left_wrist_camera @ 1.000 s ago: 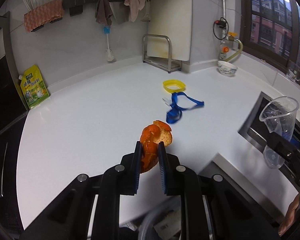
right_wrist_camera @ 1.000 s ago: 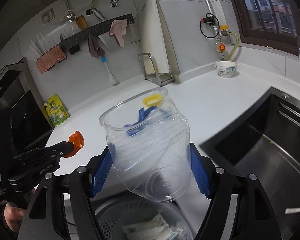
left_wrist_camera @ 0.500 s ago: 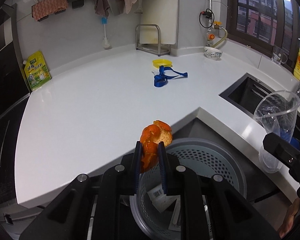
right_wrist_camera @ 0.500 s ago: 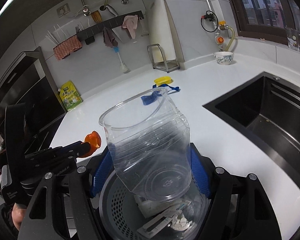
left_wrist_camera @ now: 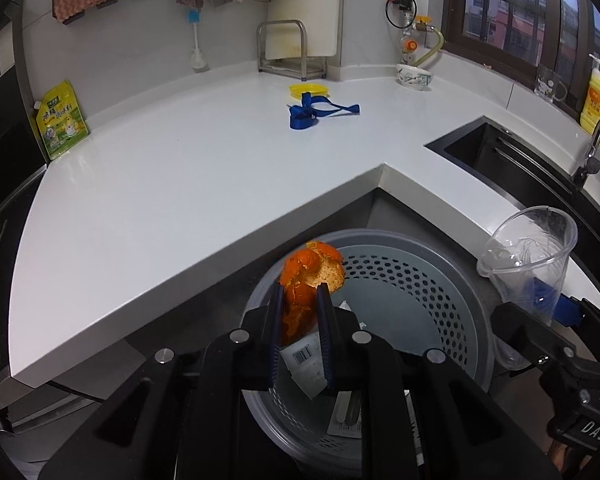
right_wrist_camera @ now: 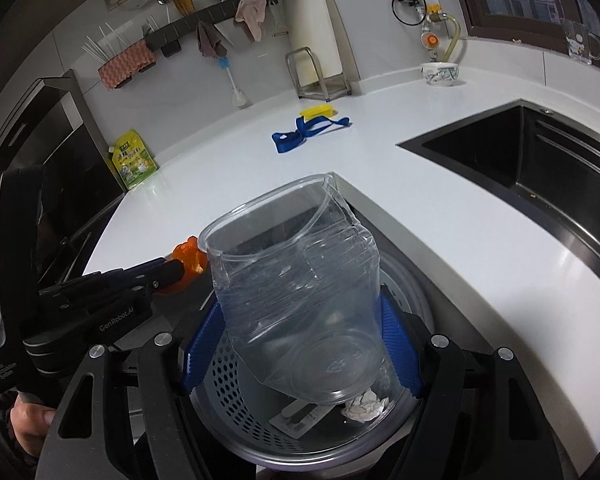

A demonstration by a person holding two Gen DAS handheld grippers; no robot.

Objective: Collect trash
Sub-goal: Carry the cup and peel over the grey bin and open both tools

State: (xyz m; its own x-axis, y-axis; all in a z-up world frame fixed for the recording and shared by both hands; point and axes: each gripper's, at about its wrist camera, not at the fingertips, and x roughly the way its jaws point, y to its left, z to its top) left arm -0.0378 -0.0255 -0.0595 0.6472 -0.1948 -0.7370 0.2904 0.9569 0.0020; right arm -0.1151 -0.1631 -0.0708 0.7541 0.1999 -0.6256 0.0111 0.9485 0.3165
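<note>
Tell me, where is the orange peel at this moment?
The orange peel is clamped in the left gripper, held above the near-left rim of the grey bin, left of the clear plastic cup in the right gripper.

The lower part of the orange peel (left_wrist_camera: 314, 276) is hidden between the fingers of the left hand-held gripper (left_wrist_camera: 300, 300). In the right wrist view only a small piece of the peel (right_wrist_camera: 188, 258) shows; the clear plastic cup (right_wrist_camera: 300, 288) covers the remainder. The base of the cup (left_wrist_camera: 528, 264) in the left wrist view is hidden behind the right hand-held gripper (left_wrist_camera: 548, 312). The trash bin (left_wrist_camera: 472, 320) has its near rim covered by the gripper bodies. The bin contents (right_wrist_camera: 360, 406) are partly screened by the cup. Print on the yellow pouch (left_wrist_camera: 60, 124) is too small to read. The faucet (left_wrist_camera: 596, 140) is cut off by the picture's edge.
</note>
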